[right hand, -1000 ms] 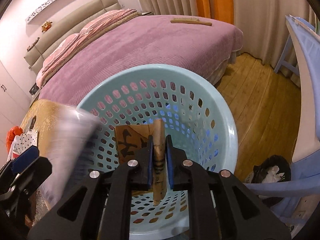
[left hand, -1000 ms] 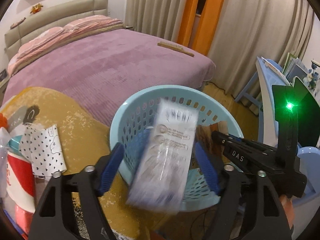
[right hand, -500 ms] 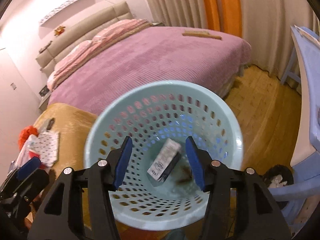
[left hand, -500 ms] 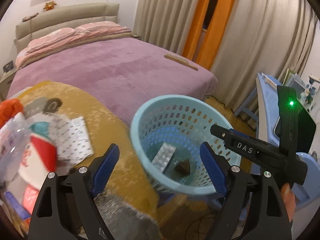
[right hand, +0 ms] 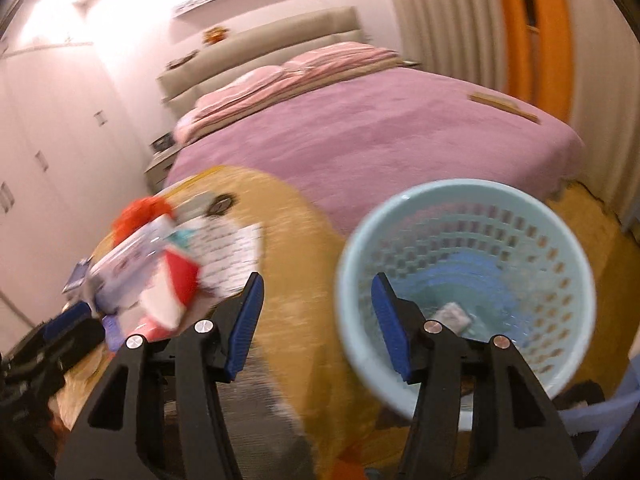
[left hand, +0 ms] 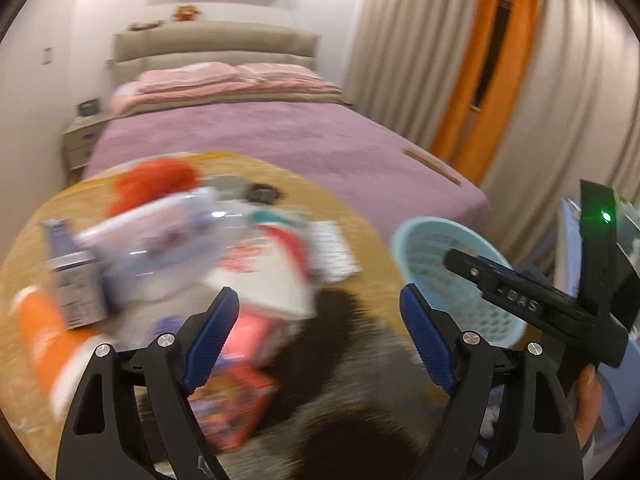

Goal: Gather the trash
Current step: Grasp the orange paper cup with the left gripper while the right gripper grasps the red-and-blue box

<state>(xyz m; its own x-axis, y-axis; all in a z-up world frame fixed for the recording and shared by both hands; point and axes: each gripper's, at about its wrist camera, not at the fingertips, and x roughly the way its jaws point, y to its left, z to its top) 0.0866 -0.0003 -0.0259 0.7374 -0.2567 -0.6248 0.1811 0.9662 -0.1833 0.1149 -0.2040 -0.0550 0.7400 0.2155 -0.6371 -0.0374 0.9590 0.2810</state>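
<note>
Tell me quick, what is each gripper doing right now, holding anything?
Left gripper: open, holding nothing, above the blurred trash pile.
Right gripper: open, holding nothing, beside the blue basket.

— What is seen at twelve o'clock?
— A bed [left hand: 256, 136] covered in purple, with pink pillows [left hand: 224, 80] and a beige padded headboard [left hand: 216, 44] set against a pale wall.
— And toward two o'clock?
— Beige curtains [left hand: 404, 40] and an orange one [left hand: 480, 72] are hung there.
— At nine o'clock?
— White wardrobe doors [right hand: 48, 148] are shown; a nightstand [left hand: 82, 140] is placed beside the bed.
</note>
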